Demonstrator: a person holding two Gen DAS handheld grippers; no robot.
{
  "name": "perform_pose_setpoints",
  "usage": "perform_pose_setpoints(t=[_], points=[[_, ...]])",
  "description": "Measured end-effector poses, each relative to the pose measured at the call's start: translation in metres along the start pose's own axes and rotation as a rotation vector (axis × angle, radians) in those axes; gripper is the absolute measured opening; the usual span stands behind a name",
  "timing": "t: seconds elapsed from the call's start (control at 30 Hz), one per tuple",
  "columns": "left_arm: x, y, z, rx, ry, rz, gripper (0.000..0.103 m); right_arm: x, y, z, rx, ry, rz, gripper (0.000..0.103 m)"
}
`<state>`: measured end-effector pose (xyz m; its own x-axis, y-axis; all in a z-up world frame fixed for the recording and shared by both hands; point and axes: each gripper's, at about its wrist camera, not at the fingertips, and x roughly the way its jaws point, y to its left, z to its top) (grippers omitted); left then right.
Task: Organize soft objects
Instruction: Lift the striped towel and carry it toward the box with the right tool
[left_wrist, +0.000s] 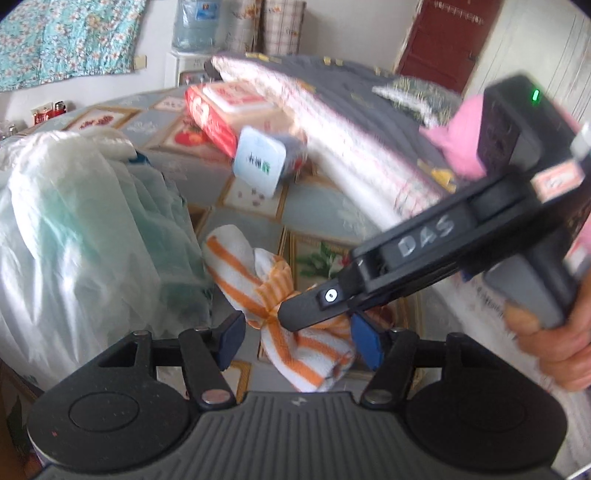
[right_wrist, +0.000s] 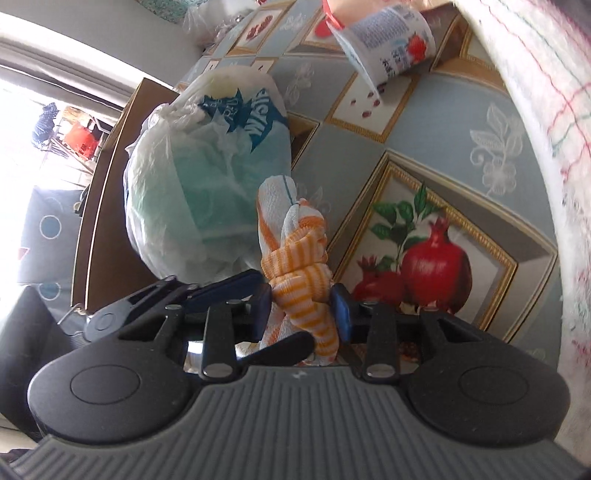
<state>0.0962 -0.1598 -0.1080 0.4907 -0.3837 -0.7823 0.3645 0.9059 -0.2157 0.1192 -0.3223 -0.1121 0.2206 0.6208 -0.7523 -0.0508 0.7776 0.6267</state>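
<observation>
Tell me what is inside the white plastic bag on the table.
Through the white plastic bag a pale green soft mass shows, with dark teal printed letters near its top. What it is cannot be told; the film blurs it.

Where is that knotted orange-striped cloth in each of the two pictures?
Left wrist view: orange-striped cloth low in the centre, between the fingers.
Right wrist view: cloth centre, knot squeezed between the blue fingers.
Shared landmark: white plastic bag, left of the cloth in both.

Knotted towel (right_wrist: 295, 254) white with orange stripes, one thin blue line. Plastic bag (right_wrist: 207, 177) translucent white, teal print. Surface (right_wrist: 436, 122) blue-grey tablecloth, gold-framed red pomegranates. Box (left_wrist: 214, 110) red-white. Claw pads (right_wrist: 341, 314) blue, bodies black.
</observation>
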Motion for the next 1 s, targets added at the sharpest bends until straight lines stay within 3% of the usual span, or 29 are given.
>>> perform_pose_setpoints(t=[0.17,0.3,0.4,0.6,1.0], points=[[0.011,-0.002,-0.003,-0.025,0.046,-0.016,0.063,-0.01,0.006,0.007,-0.029,-0.06,-0.033,0.045],[0.016,-0.003,-0.003,-0.025,0.059,-0.013,0.055,-0.003,0.009,0.014,-0.032,-0.048,-0.021,0.047],[0.018,-0.006,-0.003,-0.013,0.058,0.002,0.054,0.005,0.009,0.015,-0.038,-0.037,-0.039,0.048],[0.017,-0.009,-0.004,0.002,0.048,0.006,0.052,0.011,0.0,0.009,0.006,-0.038,-0.038,0.041],[-0.013,-0.017,-0.005,0.036,-0.008,-0.007,0.051,-0.019,0.015,-0.004,-0.003,-0.101,-0.042,0.039]])
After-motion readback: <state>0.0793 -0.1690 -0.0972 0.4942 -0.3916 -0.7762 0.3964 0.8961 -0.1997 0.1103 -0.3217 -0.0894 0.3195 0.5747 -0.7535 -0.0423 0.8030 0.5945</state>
